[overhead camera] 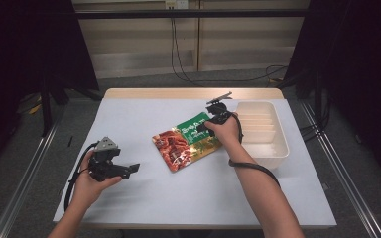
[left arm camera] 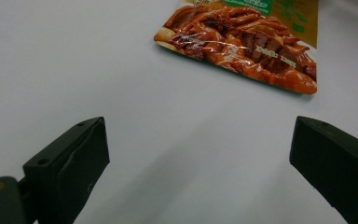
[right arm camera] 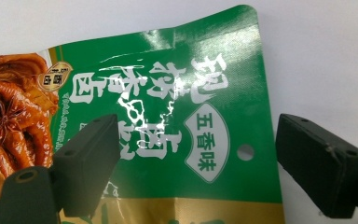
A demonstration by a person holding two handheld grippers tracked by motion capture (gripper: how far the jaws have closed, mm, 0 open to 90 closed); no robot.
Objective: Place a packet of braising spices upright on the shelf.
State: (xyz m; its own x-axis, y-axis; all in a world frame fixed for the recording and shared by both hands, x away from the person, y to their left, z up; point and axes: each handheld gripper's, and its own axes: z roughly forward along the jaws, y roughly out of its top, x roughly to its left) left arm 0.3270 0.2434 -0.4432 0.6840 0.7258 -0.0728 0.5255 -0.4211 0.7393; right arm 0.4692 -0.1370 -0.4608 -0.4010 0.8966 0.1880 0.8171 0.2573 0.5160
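A flat food pouch (overhead camera: pixel 187 142) lies in the middle of the white table (overhead camera: pixel 144 198), green at its far end and printed with reddish-brown food at its near end. My right gripper (overhead camera: pixel 202 127) hovers over the green end (right arm camera: pixel 205 116), its jaws wide apart and straddling the pouch's corner without pressing on it. In the left gripper view the pouch's food-printed end (left arm camera: pixel 242 44) lies ahead on the bare tabletop. My left gripper (overhead camera: pixel 131 169) sits at the table's near left, open with nothing between its jaws (left arm camera: pixel 191 172).
A white rectangular plastic bin (overhead camera: pixel 274 148) stands at the right of the table, just beyond my right hand. The table's edges drop to a grey floor, with black cables along the back wall.
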